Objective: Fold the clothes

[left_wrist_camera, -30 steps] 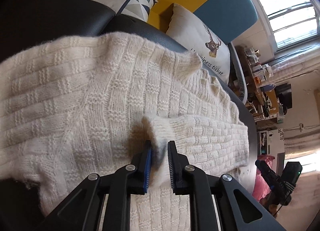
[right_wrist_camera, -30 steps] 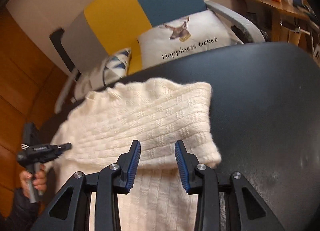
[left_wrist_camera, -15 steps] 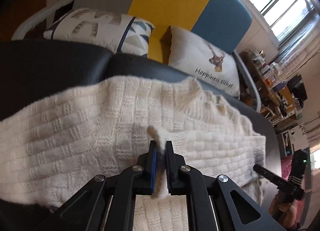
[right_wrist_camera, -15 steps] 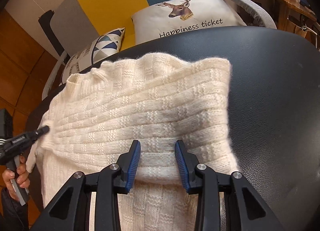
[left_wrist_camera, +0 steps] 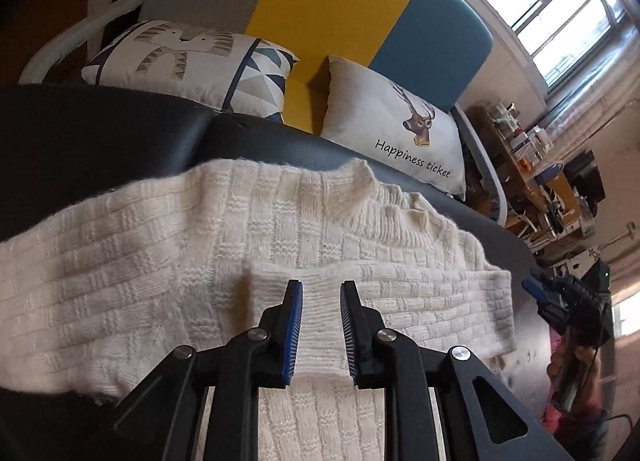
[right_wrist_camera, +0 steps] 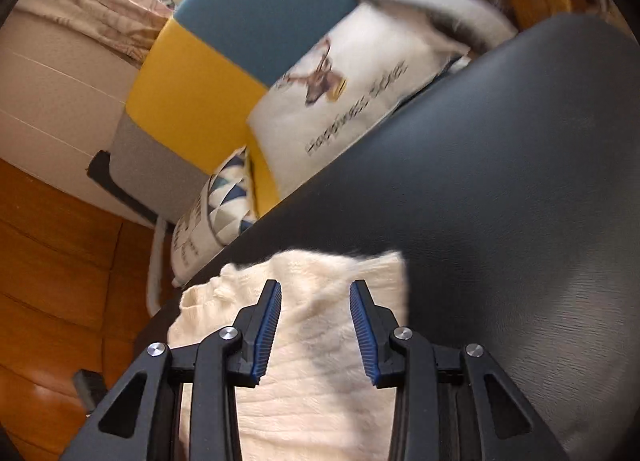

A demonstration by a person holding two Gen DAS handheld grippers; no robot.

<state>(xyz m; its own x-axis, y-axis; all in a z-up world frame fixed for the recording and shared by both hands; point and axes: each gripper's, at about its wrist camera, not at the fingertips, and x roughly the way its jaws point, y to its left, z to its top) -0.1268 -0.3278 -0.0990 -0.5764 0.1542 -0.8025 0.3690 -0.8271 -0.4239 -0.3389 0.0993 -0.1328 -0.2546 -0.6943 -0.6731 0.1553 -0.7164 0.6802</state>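
A cream knitted sweater (left_wrist_camera: pixel 160 261) lies spread on a black leather surface (left_wrist_camera: pixel 100 141). One sleeve (left_wrist_camera: pixel 420 301) is folded across its body and lies flat. My left gripper (left_wrist_camera: pixel 321 301) hovers just over that sleeve's end; its jaws are opening and nothing is pinched between the blue pads. In the blurred right wrist view, my right gripper (right_wrist_camera: pixel 315 301) stands open above the sweater (right_wrist_camera: pixel 312 381) near its far edge, with nothing between its fingers. The right gripper (left_wrist_camera: pixel 560 293) also shows in the left wrist view, hand-held beyond the sweater's right side.
Behind the black surface (right_wrist_camera: pixel 500 201) stands a grey, yellow and blue sofa (left_wrist_camera: pixel 332 13) with a deer cushion (left_wrist_camera: pixel 392 133) and a patterned cushion (left_wrist_camera: pixel 192 57). A cluttered shelf (left_wrist_camera: pixel 540 165) is at the right. Wooden floor (right_wrist_camera: pixel 48 261) lies beyond the left edge.
My left gripper let go of the pinched sleeve fold, which now lies flat, and lifted a little. My right gripper swung sideways and rolled toward the sweater's edge.
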